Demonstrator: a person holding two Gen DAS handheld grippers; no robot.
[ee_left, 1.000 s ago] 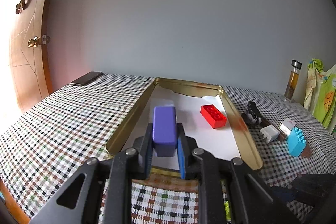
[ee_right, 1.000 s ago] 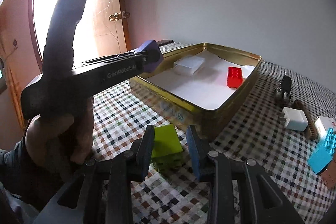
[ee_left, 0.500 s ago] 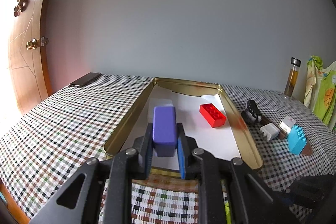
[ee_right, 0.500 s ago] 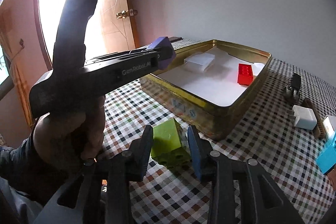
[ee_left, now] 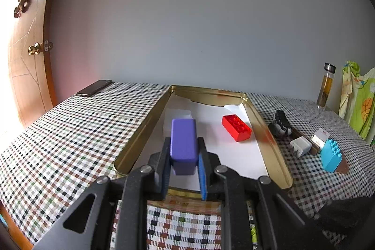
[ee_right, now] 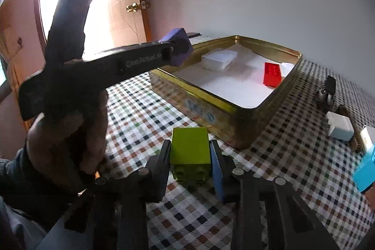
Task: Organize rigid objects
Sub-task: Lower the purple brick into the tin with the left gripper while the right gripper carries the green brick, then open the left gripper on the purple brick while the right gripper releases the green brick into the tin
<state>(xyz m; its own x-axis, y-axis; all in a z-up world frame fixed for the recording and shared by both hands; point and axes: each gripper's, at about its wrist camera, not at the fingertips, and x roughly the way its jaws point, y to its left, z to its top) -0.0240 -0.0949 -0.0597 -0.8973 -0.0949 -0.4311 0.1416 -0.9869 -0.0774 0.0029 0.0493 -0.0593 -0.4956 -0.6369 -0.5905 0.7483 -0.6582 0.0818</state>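
Note:
My left gripper (ee_left: 183,156) is shut on a purple block (ee_left: 183,143) and holds it above the near end of the gold tin (ee_left: 140,132). The tin holds a red brick (ee_left: 236,128) and a white box (ee_left: 177,117) on white paper. My right gripper (ee_right: 190,156) is shut on a lime-green brick (ee_right: 189,148), lifted off the checked cloth just in front of the tin (ee_right: 211,109). The left gripper and purple block (ee_right: 179,46) also show in the right wrist view, over the tin's left corner.
Right of the tin lie a black clip (ee_left: 282,121), a white charger (ee_left: 300,147), a small white box (ee_left: 320,136) and a light-blue brick (ee_left: 330,155). A phone (ee_left: 93,87) lies far left. A bottle (ee_left: 325,86) stands at the back right.
My right gripper has closed on the green brick, lifted it off the cloth and turned it level. My left gripper has risen slightly with the purple block.

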